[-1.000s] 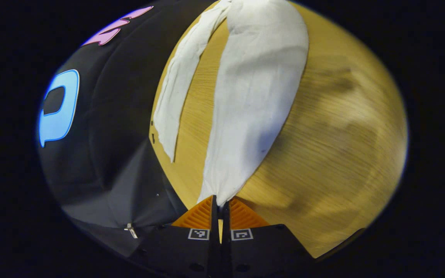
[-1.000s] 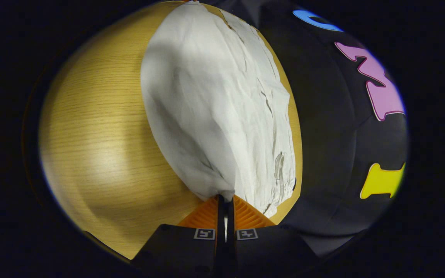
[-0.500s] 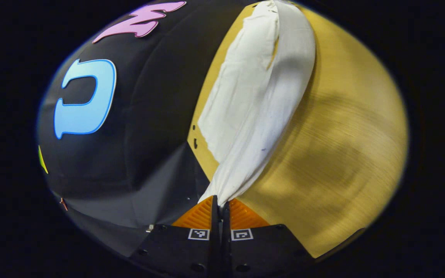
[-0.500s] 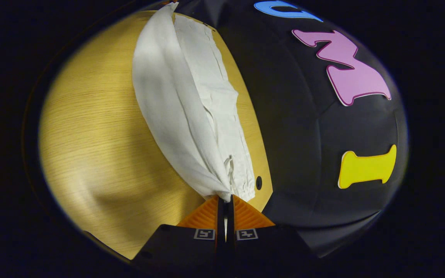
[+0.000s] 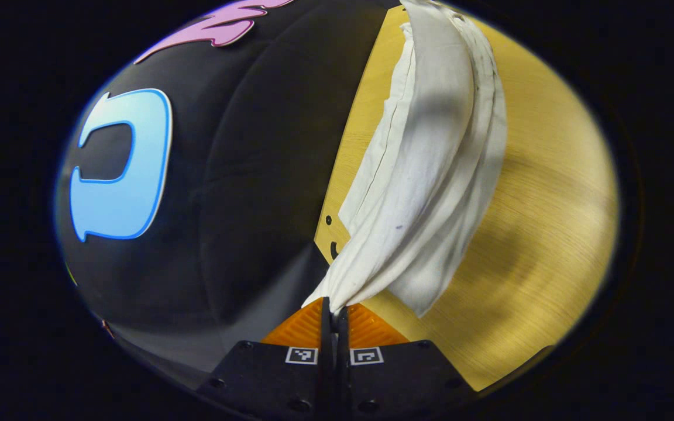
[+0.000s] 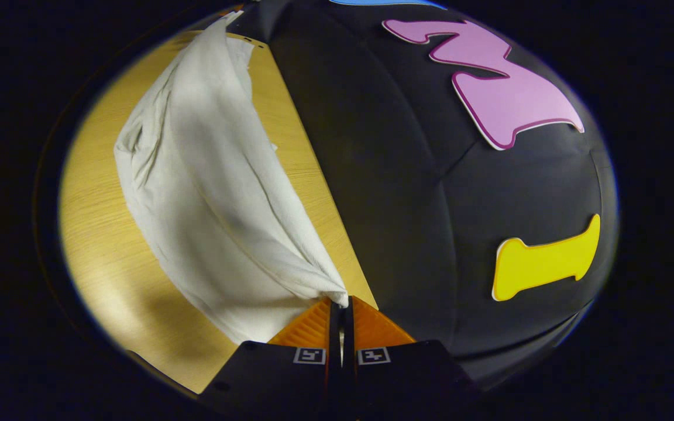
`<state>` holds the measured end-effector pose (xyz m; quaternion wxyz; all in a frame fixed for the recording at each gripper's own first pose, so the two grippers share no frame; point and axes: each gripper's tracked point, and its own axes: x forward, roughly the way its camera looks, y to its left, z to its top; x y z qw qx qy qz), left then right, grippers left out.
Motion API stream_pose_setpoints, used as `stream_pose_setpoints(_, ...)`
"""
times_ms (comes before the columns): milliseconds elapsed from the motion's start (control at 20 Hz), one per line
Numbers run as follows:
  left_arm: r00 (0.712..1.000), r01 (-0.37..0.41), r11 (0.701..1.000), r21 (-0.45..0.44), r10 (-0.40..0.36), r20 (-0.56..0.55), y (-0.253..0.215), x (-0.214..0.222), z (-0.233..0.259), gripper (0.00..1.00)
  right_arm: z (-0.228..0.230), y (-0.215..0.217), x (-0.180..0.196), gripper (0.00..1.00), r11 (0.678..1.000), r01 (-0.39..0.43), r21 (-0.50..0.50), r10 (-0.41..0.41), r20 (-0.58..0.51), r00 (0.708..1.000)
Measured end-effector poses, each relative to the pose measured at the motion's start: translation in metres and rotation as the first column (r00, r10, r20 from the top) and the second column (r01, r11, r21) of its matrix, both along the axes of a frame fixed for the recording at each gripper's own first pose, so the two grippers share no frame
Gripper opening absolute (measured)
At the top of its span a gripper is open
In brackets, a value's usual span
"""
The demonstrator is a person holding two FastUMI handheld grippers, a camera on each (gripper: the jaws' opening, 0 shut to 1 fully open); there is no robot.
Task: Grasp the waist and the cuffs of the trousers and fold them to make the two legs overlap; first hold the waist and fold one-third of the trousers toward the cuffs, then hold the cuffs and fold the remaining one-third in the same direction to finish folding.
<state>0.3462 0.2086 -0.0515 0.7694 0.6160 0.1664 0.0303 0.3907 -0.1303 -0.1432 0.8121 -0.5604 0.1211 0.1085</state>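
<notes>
The left gripper [image 5: 332, 307] is clamped on one end of the white trousers [image 5: 430, 169], and the right gripper [image 6: 341, 304] is pinched shut on the other end, each holding a corner of cloth lifted above the wooden tabletop [image 5: 547, 193]. A second ago the two legs lay apart with a strip of wood showing between them; now the carried leg has swung across and hangs over the one lying near the far edge, close to the booth wall [image 5: 243, 175]. The overlap looks nearly made, and lowering the cloth flat seems the next need before the thirds.
</notes>
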Motion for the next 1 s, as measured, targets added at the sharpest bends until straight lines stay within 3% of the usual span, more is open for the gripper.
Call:
stream_pose_setpoints(100,1.000,-0.019,1.000,-0.022,0.019,-0.003,-0.001,0.029,-0.010,0.02,-0.009,0.000,0.023,0.05,0.996,0.055,0.066,-0.054,-0.021,0.998)
stream_pose_setpoints(250,0.999,-0.054,0.998,-0.038,0.053,-0.008,-0.004,0.064,-0.026,0.05,-0.034,0.004,0.042,0.05,0.979,0.133,0.155,-0.122,-0.076,0.990)
stream_pose_setpoints(400,0.996,-0.088,0.991,-0.100,0.086,-0.029,-0.007,0.076,-0.045,0.09,-0.059,0.004,0.048,0.07,0.932,0.237,0.273,-0.195,-0.174,0.965)
stream_pose_setpoints(450,0.995,-0.092,0.984,-0.151,0.087,-0.041,-0.010,0.075,-0.052,0.12,-0.063,0.001,0.045,0.20,0.905,0.280,0.321,-0.220,-0.210,0.953)
stream_pose_setpoints(500,0.995,-0.096,0.975,-0.201,0.087,-0.053,-0.012,0.072,-0.058,0.30,-0.066,0.000,0.045,0.31,0.872,0.320,0.370,-0.243,-0.240,0.940)
stream_pose_setpoints(650,0.993,-0.122,0.962,-0.243,0.117,-0.036,-0.004,0.062,-0.053,0.85,-0.063,-0.007,0.044,1.00,0.742,0.407,0.533,-0.288,-0.294,0.911)
stream_pose_setpoints(750,0.991,-0.128,0.945,-0.300,0.134,-0.004,-0.002,0.054,-0.044,0.95,-0.051,-0.012,0.037,0.98,0.639,0.447,0.626,-0.309,-0.323,0.894)
stream_pose_setpoints(800,0.989,-0.134,0.932,-0.336,0.146,0.010,-0.002,0.049,-0.039,0.95,-0.048,-0.014,0.034,0.98,0.596,0.458,0.659,-0.314,-0.334,0.889)
stream_pose_setpoints(850,0.987,-0.141,0.904,-0.403,0.162,0.020,-0.004,0.040,-0.034,0.95,-0.046,-0.015,0.031,0.98,0.553,0.468,0.689,-0.316,-0.347,0.883)
stream_pose_setpoints(900,0.984,-0.146,0.857,-0.493,0.179,0.021,-0.010,0.033,-0.032,0.95,-0.043,-0.017,0.026,0.98,0.518,0.471,0.714,-0.318,-0.350,0.881)
stream_pose_setpoints(1000,0.974,-0.146,0.785,-0.603,0.220,0.051,-0.013,0.018,-0.021,0.95,-0.034,-0.032,0.019,0.98,0.470,0.477,0.743,-0.354,-0.337,0.872)
